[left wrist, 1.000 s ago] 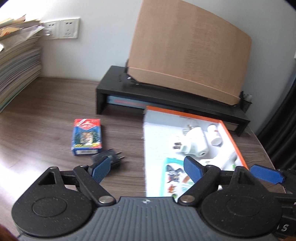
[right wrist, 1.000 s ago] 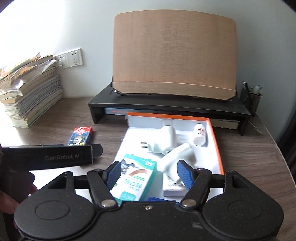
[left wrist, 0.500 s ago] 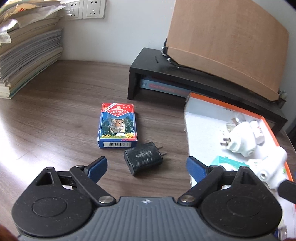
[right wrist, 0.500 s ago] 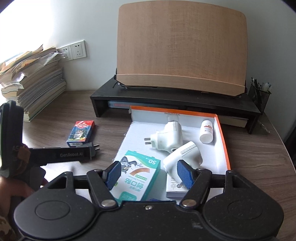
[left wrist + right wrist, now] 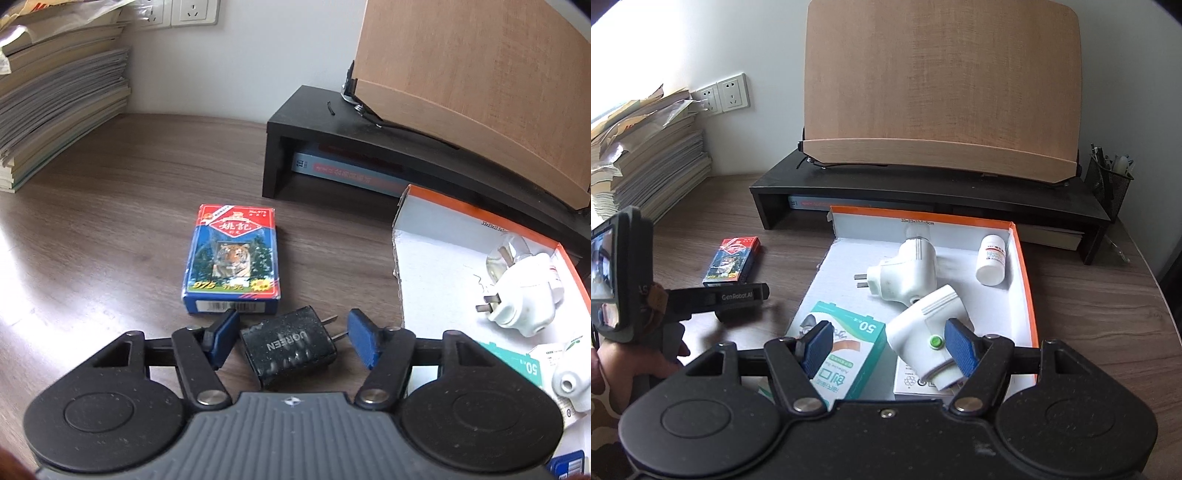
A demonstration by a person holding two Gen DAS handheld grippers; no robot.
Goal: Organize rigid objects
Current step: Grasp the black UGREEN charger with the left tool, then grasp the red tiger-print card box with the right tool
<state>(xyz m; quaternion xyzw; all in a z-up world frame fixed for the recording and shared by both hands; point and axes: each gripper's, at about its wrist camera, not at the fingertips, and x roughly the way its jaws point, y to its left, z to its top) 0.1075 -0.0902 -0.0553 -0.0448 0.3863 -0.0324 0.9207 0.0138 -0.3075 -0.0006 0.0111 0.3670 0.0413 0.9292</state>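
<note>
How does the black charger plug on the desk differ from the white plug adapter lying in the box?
The black charger plug lies on the bare wooden desk; the white plug adapter lies inside the orange-rimmed cardboard box. The charger is a flat block, the adapter rounded and bulkier. The closing left gripper brackets the charger, its pads apart from it; no gripper is at the adapter. Both show metal prongs.

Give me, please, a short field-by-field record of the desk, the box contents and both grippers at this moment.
surface: wooden desk
left gripper: jaws closing around black charger, pads not yet touching
beside charger: card pack
right gripper: open, empty, over box
box contents: two white plug adapters, white bottle, teal carton
</note>
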